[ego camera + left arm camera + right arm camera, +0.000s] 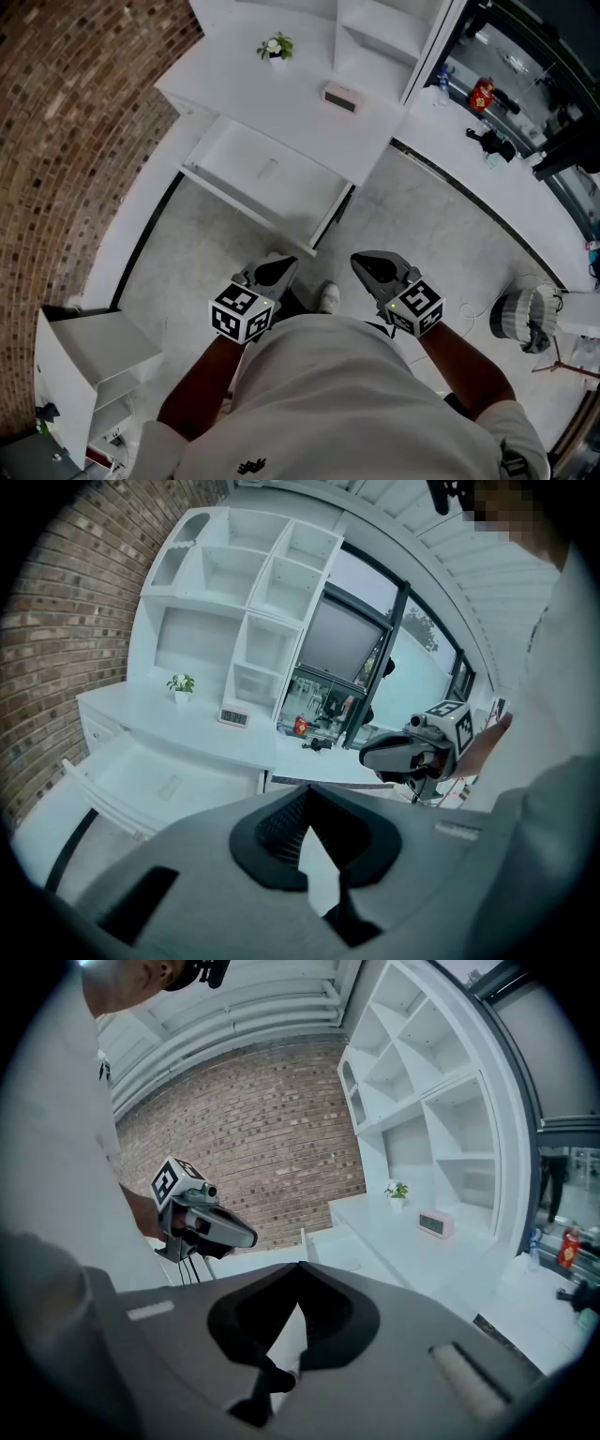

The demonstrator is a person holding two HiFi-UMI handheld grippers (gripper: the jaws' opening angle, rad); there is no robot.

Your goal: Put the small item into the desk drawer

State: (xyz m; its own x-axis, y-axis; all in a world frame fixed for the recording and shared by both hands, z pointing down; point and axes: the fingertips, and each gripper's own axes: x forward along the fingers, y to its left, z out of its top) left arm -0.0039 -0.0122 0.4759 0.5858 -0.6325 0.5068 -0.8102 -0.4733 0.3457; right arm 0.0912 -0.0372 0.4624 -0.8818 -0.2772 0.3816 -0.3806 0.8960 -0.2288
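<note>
A: What's on the far left?

B: A brick wall (75,141), with a white cabinet (84,356) low down beside it.

A: And the desk?

B: The desk (244,84) is white and stands against that wall. Its drawer (242,207) is pulled out wide. The item (269,170) lies flat on the drawer floor near the middle. It is small and pale, nothing touches it, and it is well apart from both grippers.

A: Anything on the desktop?

B: A plant (276,45) in a little pot toward the back, and a pink clock (340,97) to its right.

A: Where's the left gripper?

B: The left gripper (279,270) is held close to the person's body, over the floor in front of the drawer, with its tip toward the desk. Its jaws are pressed together with nothing in them.

A: And the right one?

B: The right gripper (367,264) is just beside it and points the same way. A shoe (328,297) shows on the floor between them. Its jaws are together too, and they hold nothing.

A: What's further right?

B: A long white counter (525,187) carrying a few small things too small to name, and below it a fan (523,319) on the floor.
</note>
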